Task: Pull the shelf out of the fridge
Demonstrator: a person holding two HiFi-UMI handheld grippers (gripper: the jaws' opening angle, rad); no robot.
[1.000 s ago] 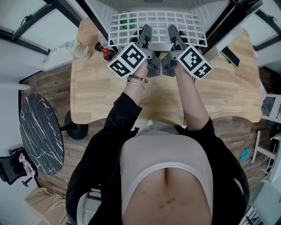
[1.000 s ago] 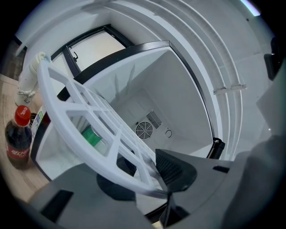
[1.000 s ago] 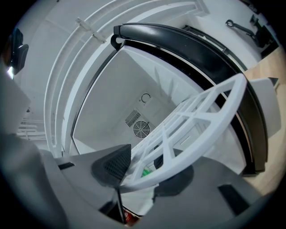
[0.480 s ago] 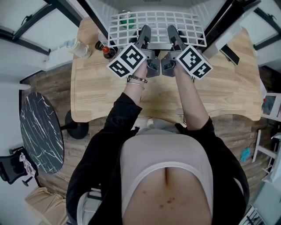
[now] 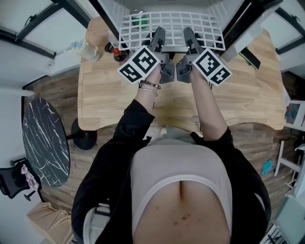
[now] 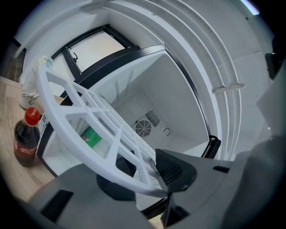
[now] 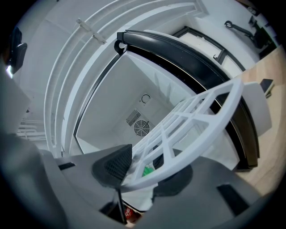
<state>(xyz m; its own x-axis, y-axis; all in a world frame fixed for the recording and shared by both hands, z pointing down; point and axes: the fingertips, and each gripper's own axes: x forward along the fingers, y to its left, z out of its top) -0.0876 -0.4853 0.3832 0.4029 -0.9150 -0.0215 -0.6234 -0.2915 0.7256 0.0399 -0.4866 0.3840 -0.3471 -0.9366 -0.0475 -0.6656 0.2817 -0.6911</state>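
Observation:
The white grid shelf sticks out of the open fridge over the wooden table's far edge. Both grippers hold its front rim side by side. In the left gripper view, the rim of the shelf runs between the jaws of my left gripper, and the ribbed pad presses on it. My right gripper grips the shelf in the same way, with its pad on the rim. In the head view my left gripper and my right gripper point level into the fridge.
A cola bottle and a pale jar stand on the wooden table left of the fridge. A green item lies inside, below the shelf. The fridge's back wall has a round fan vent. A dark marbled round table is at the left.

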